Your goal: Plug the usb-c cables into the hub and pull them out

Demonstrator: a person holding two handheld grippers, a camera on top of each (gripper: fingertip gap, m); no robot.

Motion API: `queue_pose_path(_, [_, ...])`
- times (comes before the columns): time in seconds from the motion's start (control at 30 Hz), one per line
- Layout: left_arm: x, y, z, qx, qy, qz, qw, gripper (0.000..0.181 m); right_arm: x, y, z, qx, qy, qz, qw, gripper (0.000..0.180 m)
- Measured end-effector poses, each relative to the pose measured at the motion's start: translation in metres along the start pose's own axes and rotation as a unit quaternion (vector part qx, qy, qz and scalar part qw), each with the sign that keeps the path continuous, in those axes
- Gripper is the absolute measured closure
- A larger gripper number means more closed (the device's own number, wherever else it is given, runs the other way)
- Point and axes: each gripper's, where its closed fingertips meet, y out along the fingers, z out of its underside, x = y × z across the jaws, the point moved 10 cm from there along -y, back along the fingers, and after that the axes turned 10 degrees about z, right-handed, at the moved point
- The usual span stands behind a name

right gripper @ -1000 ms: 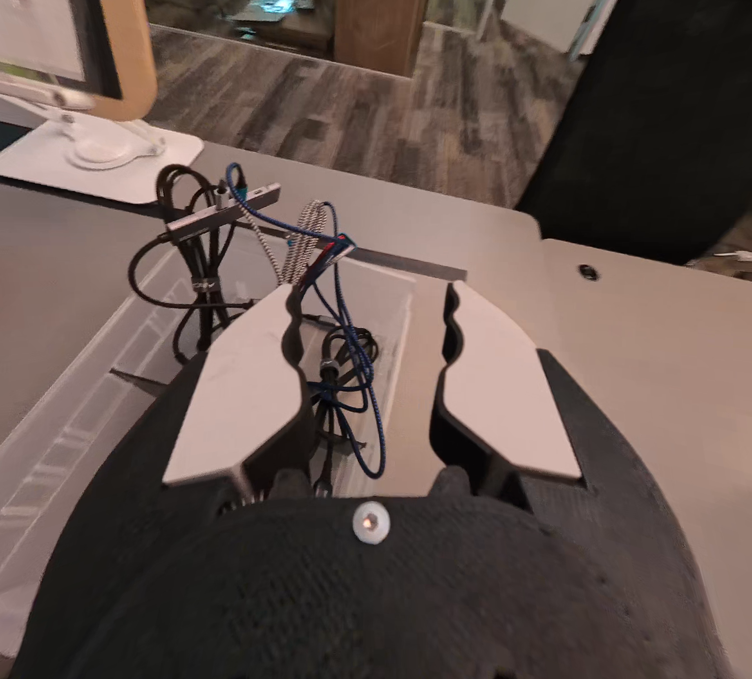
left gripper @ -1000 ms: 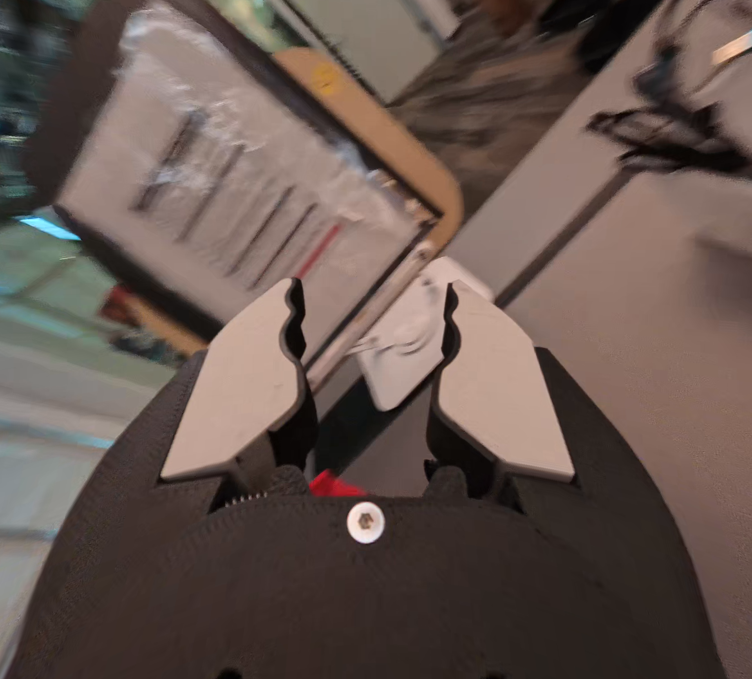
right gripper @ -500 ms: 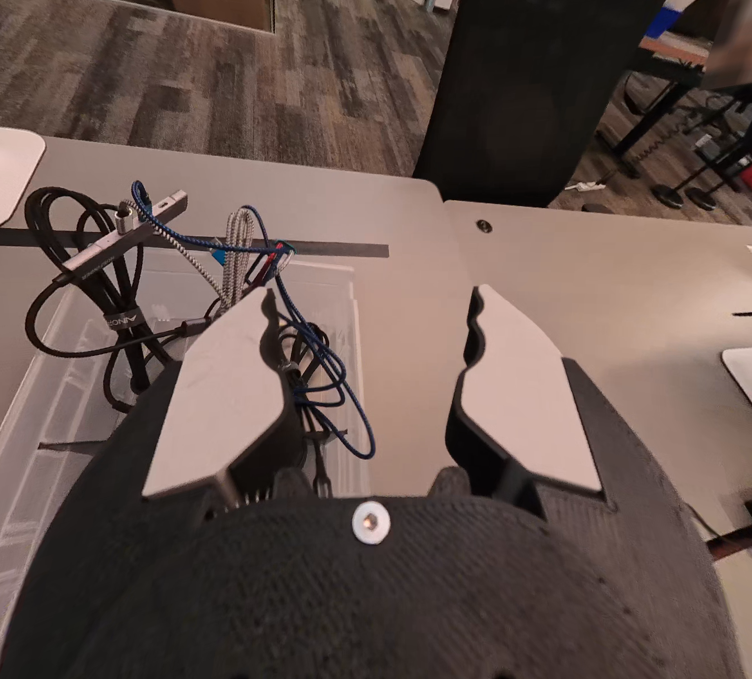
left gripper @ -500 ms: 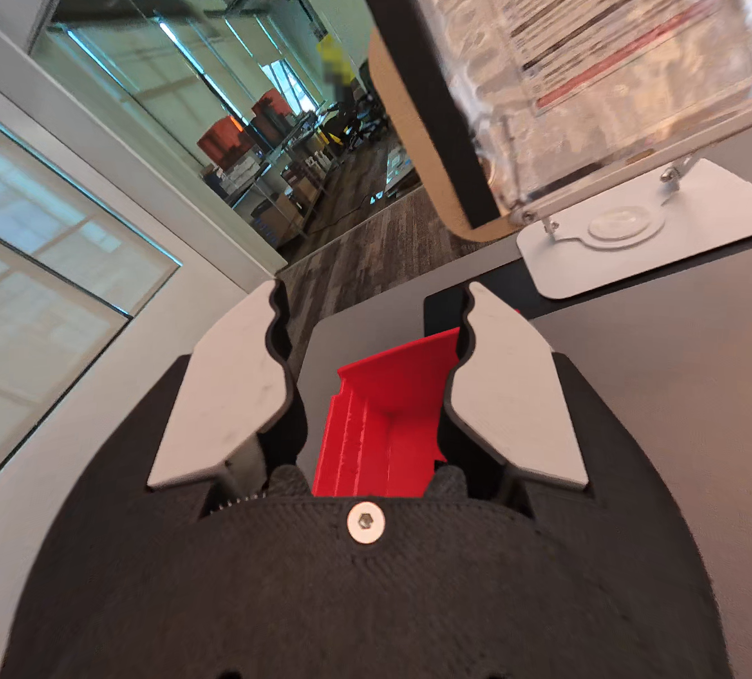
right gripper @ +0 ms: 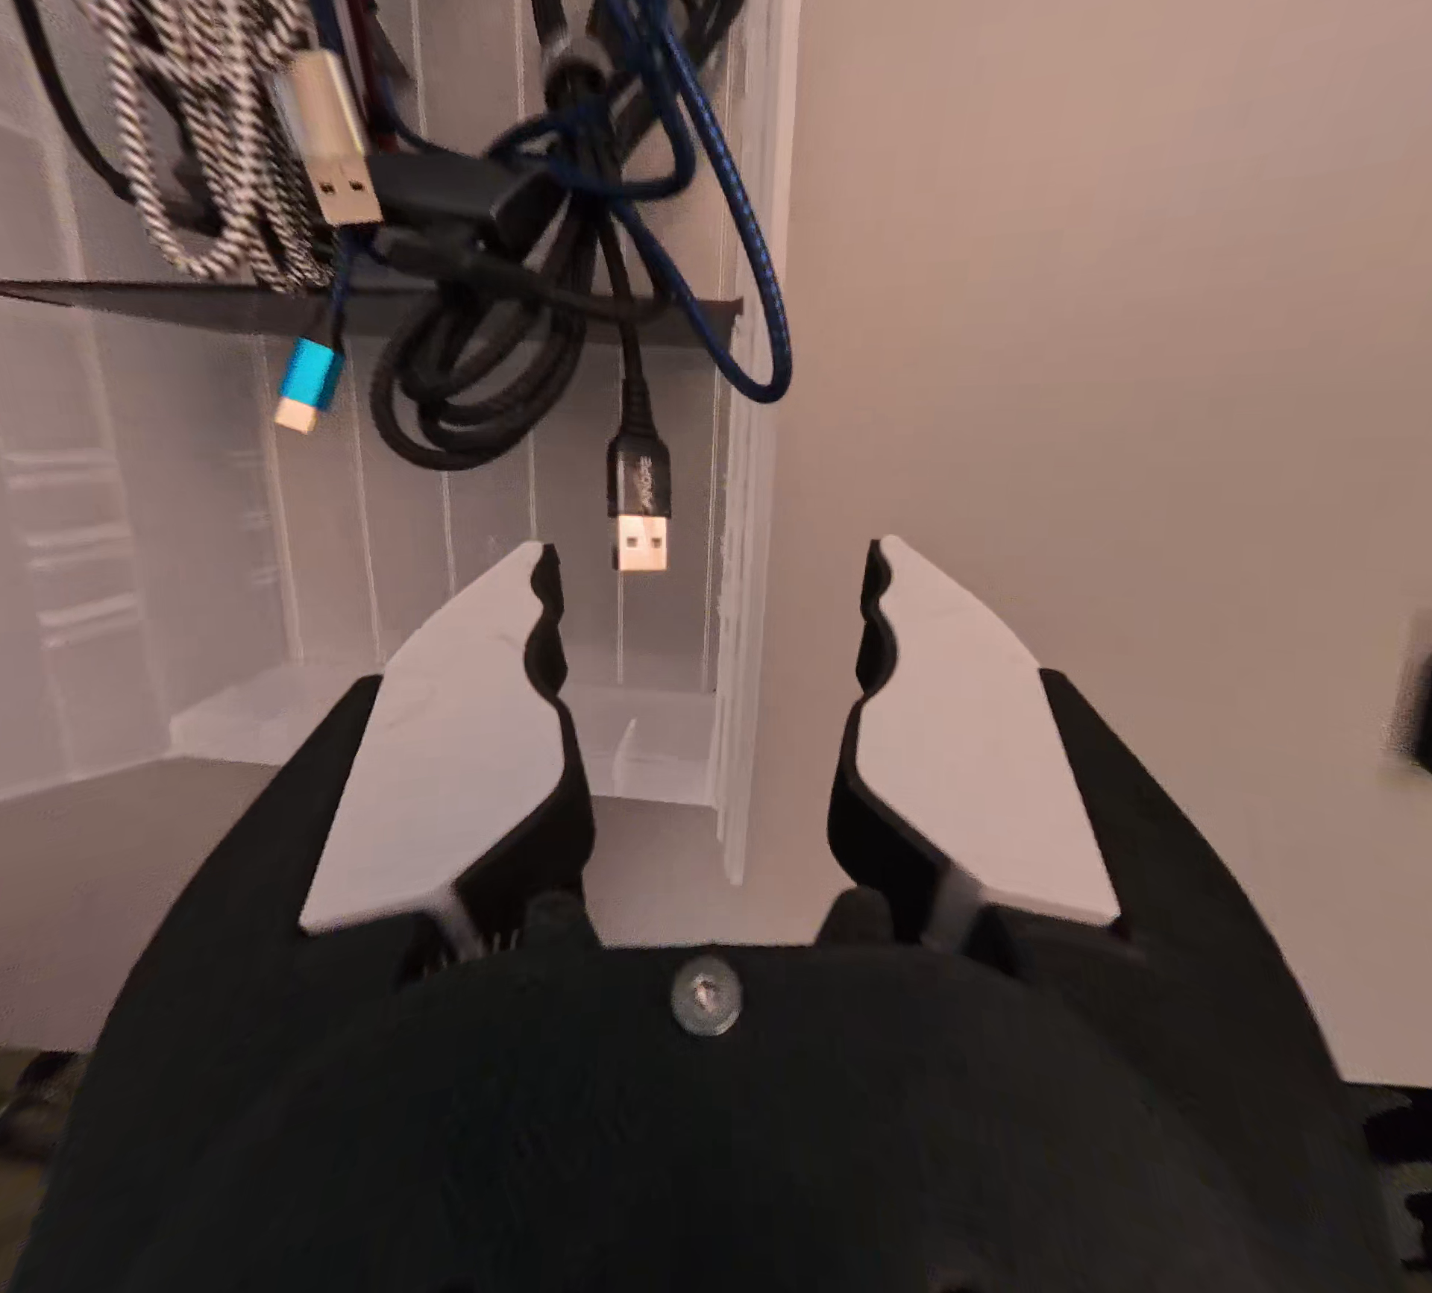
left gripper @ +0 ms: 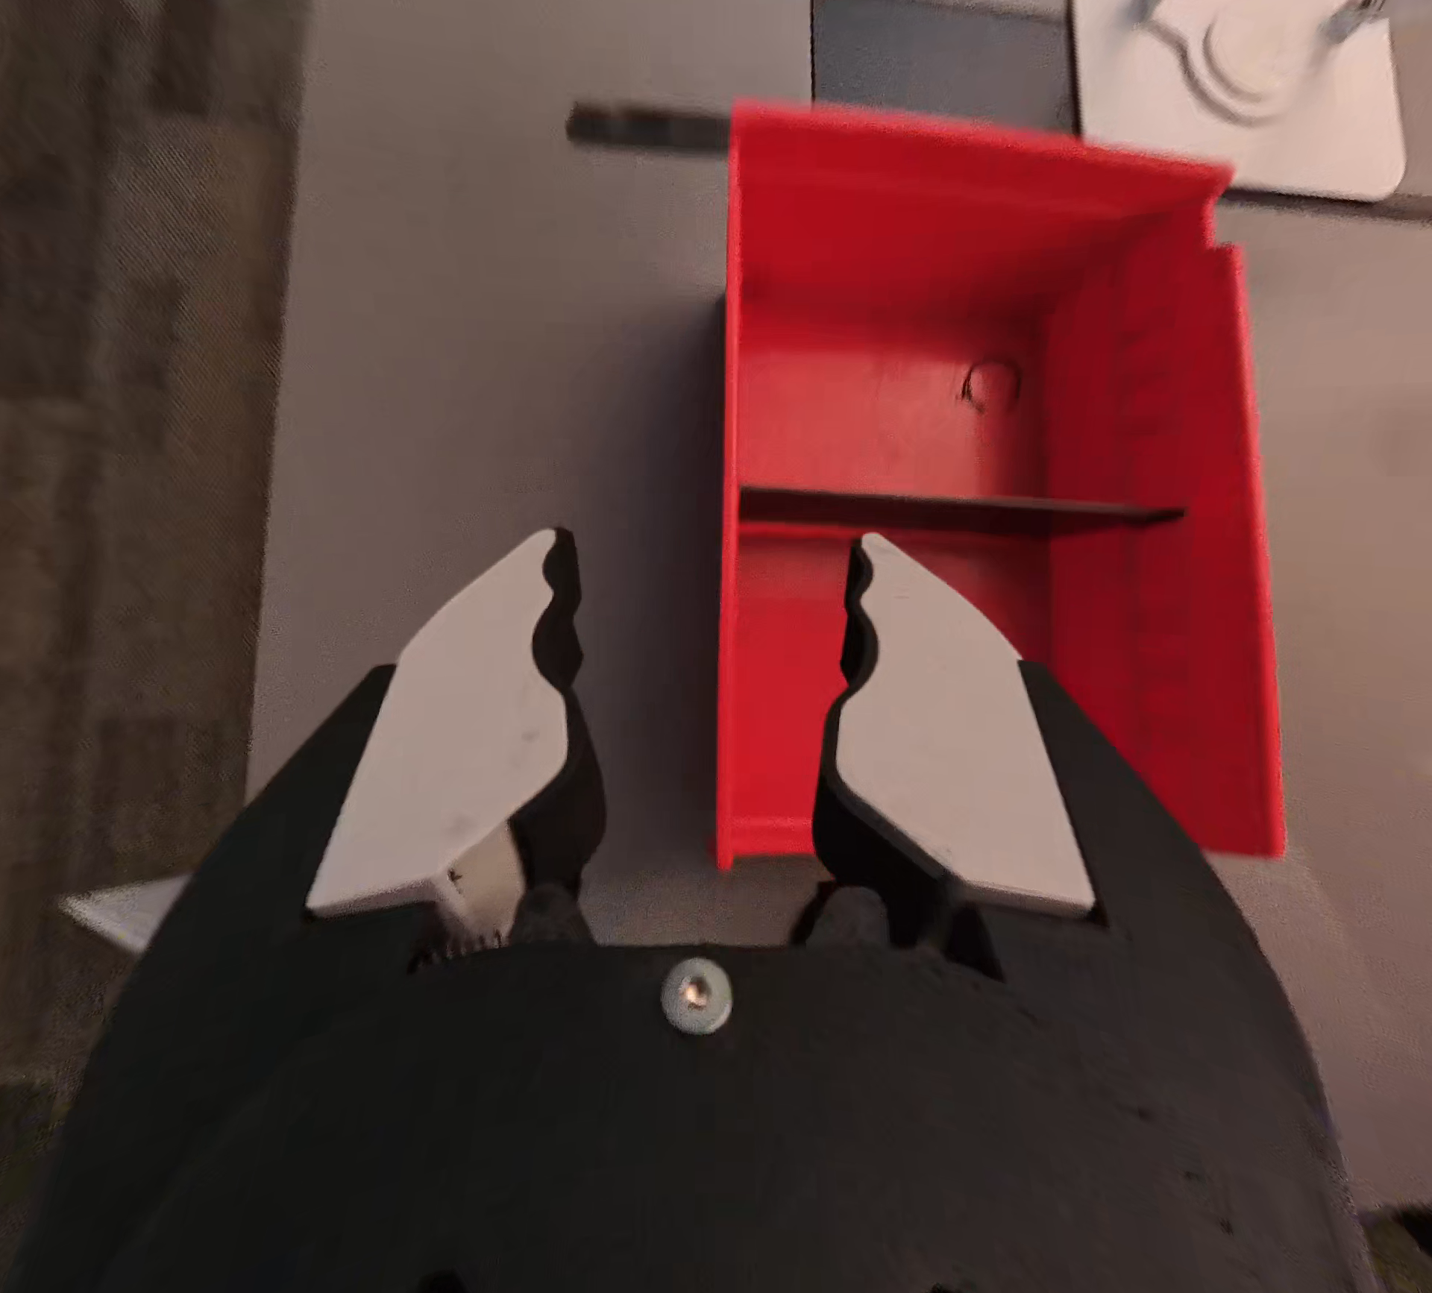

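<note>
The left gripper (left gripper: 705, 551) hangs over the grey desk (left gripper: 465, 326) with its fingers spread and nothing between them. Just beyond its right finger stands one red bin (left gripper: 1147, 558), open on top and empty; a dark slot crosses its floor. Farther off lies a white stand base (left gripper: 1240, 86).

The right gripper (right gripper: 709, 555) also has its fingers apart, holding nothing. Ahead of it a clear plastic tray (right gripper: 755, 558) holds a tangle of cables: one black cable (right gripper: 480, 388) whose USB plug (right gripper: 641, 516) points toward the fingertips, one blue braided cable (right gripper: 763, 295), one cyan-tipped plug (right gripper: 308, 384), and one black-and-white braided cable (right gripper: 194, 94) with a silver plug (right gripper: 329, 132). The hub cannot be made out.
</note>
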Motion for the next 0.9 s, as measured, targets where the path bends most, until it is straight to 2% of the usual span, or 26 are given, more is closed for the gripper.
queue_pose_path(0.17, [0.016, 0.02, 0.017, 0.077, -0.025, 0.033, 0.996, 0.124, -0.001, 0.029, 0.001, 0.055, -0.003, -0.055, 0.997, 0.123])
queue_pose_path(0.23, [0.017, 0.033, 0.024, 0.116, -0.026, 0.042, 0.992, 0.121, -0.002, 0.04, 0.002, 0.083, -0.002, -0.082, 0.993, 0.143])
queue_pose_path(0.33, [0.019, 0.053, 0.034, 0.186, -0.028, 0.048, 0.981, 0.116, -0.005, 0.05, 0.002, 0.106, -0.01, -0.089, 0.99, 0.16])
queue_pose_path(0.5, [0.024, 0.081, 0.048, 0.274, -0.044, 0.072, 0.958, 0.12, 0.004, 0.05, 0.002, 0.124, -0.067, -0.061, 0.988, 0.168])
queue_pose_path(0.63, [0.027, 0.098, 0.052, 0.324, -0.065, 0.071, 0.941, 0.137, 0.026, 0.049, 0.001, 0.158, -0.114, -0.068, 0.978, 0.167])
queue_pose_path(0.67, [0.025, 0.101, 0.051, 0.323, -0.067, 0.081, 0.94, 0.149, 0.031, 0.049, 0.0, 0.168, -0.116, -0.067, 0.977, 0.167])
queue_pose_path(0.7, [0.023, 0.103, 0.049, 0.325, -0.061, 0.083, 0.94, 0.157, 0.036, 0.049, -0.001, 0.176, -0.12, -0.067, 0.975, 0.166])
queue_pose_path(0.83, [0.01, 0.111, 0.048, 0.375, -0.011, 0.024, 0.927, 0.169, 0.056, 0.049, -0.003, 0.207, -0.132, -0.078, 0.966, 0.166])
queue_pose_path(0.87, [0.003, 0.114, 0.049, 0.389, 0.003, 0.015, 0.921, 0.177, 0.061, 0.048, -0.003, 0.213, -0.135, -0.08, 0.964, 0.167])
queue_pose_path(0.9, [-0.005, 0.117, 0.05, 0.403, 0.013, 0.022, 0.915, 0.177, 0.066, 0.048, -0.003, 0.218, -0.14, -0.083, 0.962, 0.168])
